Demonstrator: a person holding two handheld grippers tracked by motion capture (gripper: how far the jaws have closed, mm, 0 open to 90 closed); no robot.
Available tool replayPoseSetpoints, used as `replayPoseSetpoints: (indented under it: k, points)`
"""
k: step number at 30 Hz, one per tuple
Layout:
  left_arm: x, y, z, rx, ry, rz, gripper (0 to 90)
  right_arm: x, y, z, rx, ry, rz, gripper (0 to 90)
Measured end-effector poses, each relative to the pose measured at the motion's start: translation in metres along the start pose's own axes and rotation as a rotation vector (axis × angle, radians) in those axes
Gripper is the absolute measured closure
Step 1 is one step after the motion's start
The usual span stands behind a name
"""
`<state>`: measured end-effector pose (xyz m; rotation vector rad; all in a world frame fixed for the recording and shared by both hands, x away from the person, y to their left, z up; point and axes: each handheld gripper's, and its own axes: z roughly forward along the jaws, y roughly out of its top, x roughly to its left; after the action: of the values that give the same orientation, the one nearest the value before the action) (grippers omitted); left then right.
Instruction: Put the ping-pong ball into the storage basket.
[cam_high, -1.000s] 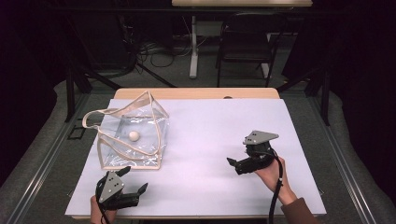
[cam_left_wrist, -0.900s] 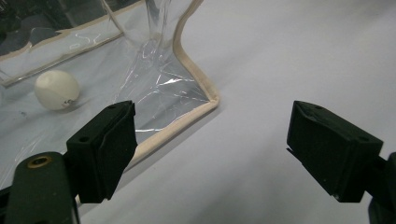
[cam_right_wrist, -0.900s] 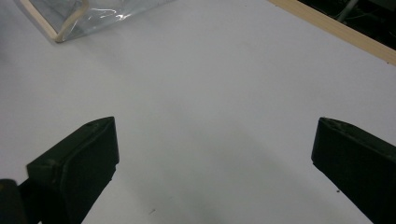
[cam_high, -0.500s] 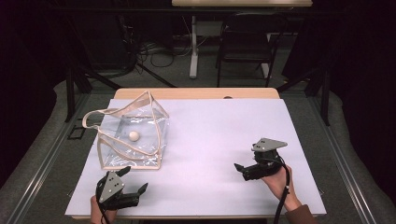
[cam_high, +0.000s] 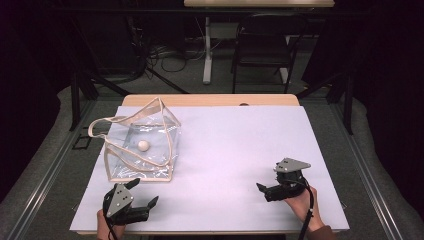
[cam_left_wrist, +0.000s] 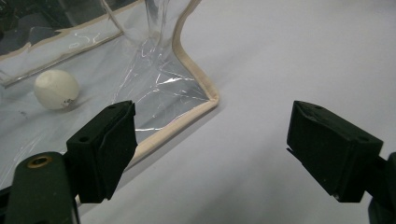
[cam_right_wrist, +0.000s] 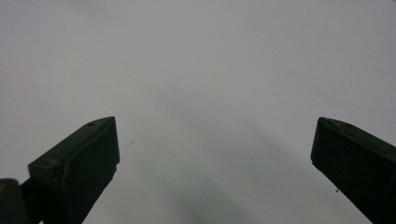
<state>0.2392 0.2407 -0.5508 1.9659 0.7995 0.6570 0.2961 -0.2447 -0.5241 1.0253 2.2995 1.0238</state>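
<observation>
**Clear tote bag with ball: handling properties and grasp sites**

The transparent plastic tote bag (cam_high: 142, 150) lies on the left half of the white table cover (cam_high: 235, 150), collapsed on one side with its mouth propped partly open and a beige carrying strap (cam_high: 100, 126) looping out to its left. A small cream ball (cam_high: 143, 145) rests inside on the lower panel, visible in the left gripper view (cam_left_wrist: 56, 88) through the creased film. The left gripper (cam_high: 142, 192) sits at the near edge of the table, just beside the bag's near corner; its jaws stand wide apart and hold nothing, and the bound corner of the bag (cam_left_wrist: 205, 95) lies ahead between them. The right gripper (cam_high: 267, 190) rests well apart from the bag on the right side of the cover, its jaws likewise spread wide and empty, with bare white cover (cam_right_wrist: 201, 84) in front of it.

The film is judged thin, light and limp: it will buckle and slide under the jaws rather than hold a shape, and its glossy surface looks slippery. The beige fabric binding along the edges and the strap appear thicker and less slick, so they offer the surer places to pinch. The ball looks light and free to roll, so any tilt of the bag towards its mouth could let it escape.
</observation>
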Motion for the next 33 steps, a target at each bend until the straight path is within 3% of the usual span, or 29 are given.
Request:
replayPoseSetpoints:
  k: [9, 33]
  points:
    - [0.000, 0.000, 0.000, 0.004, 0.001, 0.004, 16.2, 0.003, -0.022, 0.000, -0.001, -0.006, -0.008, 1.0]
    - [0.000, -0.001, 0.001, 0.014, 0.000, 0.003, 16.2, 0.008, -0.052, -0.003, -0.001, -0.010, 0.008, 0.8]
